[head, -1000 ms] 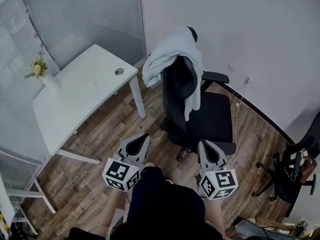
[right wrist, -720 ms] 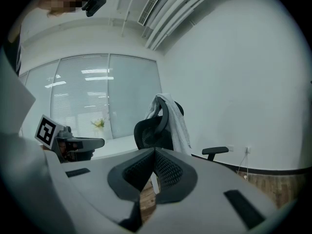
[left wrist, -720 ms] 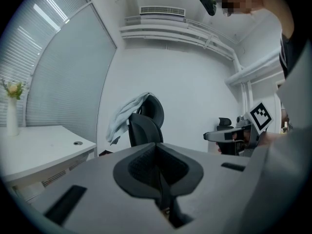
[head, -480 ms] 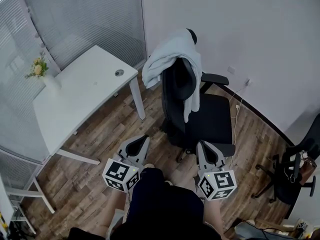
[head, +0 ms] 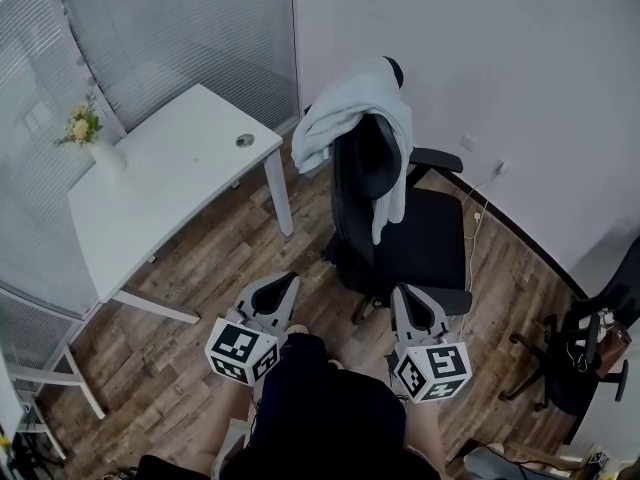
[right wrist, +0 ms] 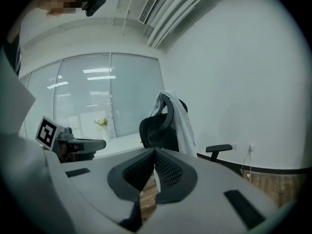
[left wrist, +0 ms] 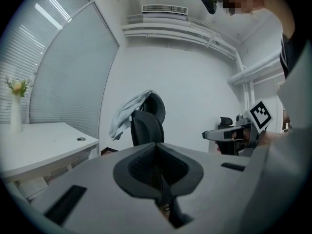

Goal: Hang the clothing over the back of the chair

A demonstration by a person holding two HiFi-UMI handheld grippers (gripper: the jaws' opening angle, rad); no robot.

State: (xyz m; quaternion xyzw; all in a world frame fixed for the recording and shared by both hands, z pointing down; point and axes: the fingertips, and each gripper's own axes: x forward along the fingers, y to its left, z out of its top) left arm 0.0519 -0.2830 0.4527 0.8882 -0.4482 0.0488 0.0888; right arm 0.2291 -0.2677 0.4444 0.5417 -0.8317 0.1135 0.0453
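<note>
A pale grey-white garment (head: 355,108) hangs draped over the headrest and back of the black office chair (head: 415,233), one sleeve trailing down toward the seat. Both grippers are held low in front of the person, short of the chair and touching nothing. My left gripper (head: 286,280) has its jaws shut and empty. My right gripper (head: 407,294) is also shut with nothing between its pads. The left gripper view looks over the closed left gripper (left wrist: 156,146) at the garment (left wrist: 126,113). The right gripper view shows the right gripper (right wrist: 154,152) and the garment (right wrist: 182,121) further ahead.
A white desk (head: 170,193) stands left of the chair, with a vase of flowers (head: 85,128) at its far corner. A second black chair (head: 585,343) is at the right edge. A cable (head: 478,200) runs from a wall socket behind the chair. Wooden floor lies between.
The head view has shifted slightly, so chair and desk sit a little further right. Both grippers and the garment keep their places.
</note>
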